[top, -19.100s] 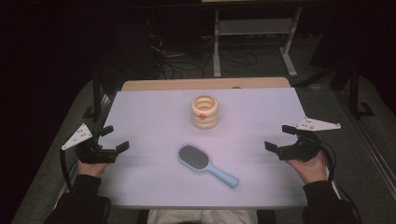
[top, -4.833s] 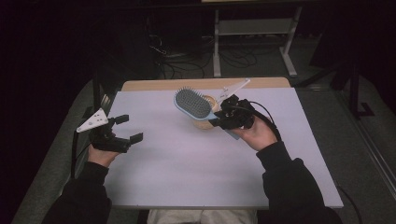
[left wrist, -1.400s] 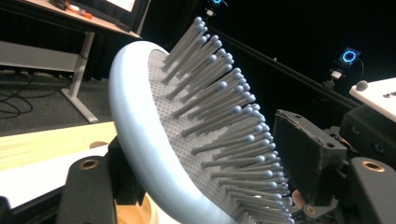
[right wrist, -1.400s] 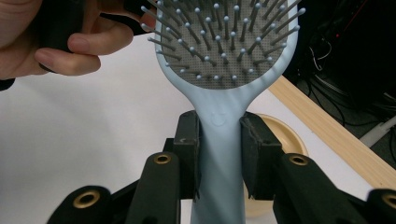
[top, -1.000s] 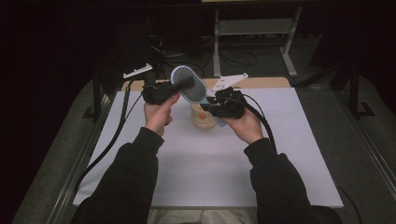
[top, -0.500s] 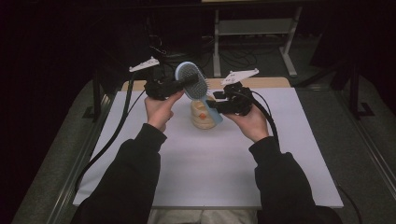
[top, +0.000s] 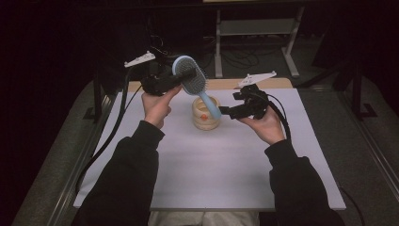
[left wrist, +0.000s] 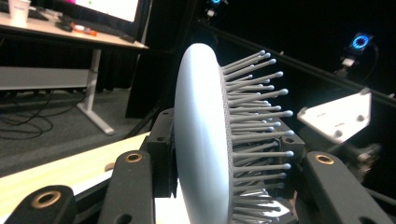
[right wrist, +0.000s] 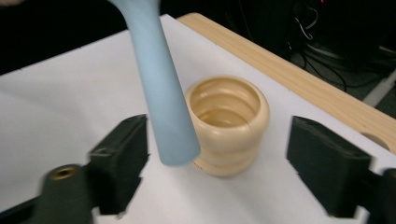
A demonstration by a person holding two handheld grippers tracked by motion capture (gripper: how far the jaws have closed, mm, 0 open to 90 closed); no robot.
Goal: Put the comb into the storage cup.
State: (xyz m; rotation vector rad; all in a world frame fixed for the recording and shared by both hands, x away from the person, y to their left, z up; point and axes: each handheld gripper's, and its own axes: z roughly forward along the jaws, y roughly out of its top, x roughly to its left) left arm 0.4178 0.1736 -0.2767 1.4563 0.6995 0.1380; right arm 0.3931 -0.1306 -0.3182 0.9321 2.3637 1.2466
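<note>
A light blue hairbrush (top: 190, 75) is held up above the table, and my left gripper (top: 182, 78) is shut on its head. In the left gripper view the jaws press the brush's back and bristles (left wrist: 201, 140). The brush handle (top: 210, 105) slopes down over a cream ribbed cup (top: 206, 114) that stands on the white table top. My right gripper (top: 225, 112) is just right of the handle's end. Its jaws have just been opening and now stand wide apart. In the right gripper view the handle (right wrist: 161, 93) hangs free ahead of my right gripper (right wrist: 224, 172), with the cup (right wrist: 229, 121) behind it.
The white table top (top: 211, 165) has a wooden far edge (top: 226, 84). Black cables trail from both grippers. Beyond the table, on the dark floor, stands a metal table frame (top: 256, 33). The right gripper's grey plate (left wrist: 338, 116) appears in the left gripper view.
The right gripper has let go of the brush handle and drawn away to the right with its jaws apart. The left gripper still holds the brush head and has risen slightly.
</note>
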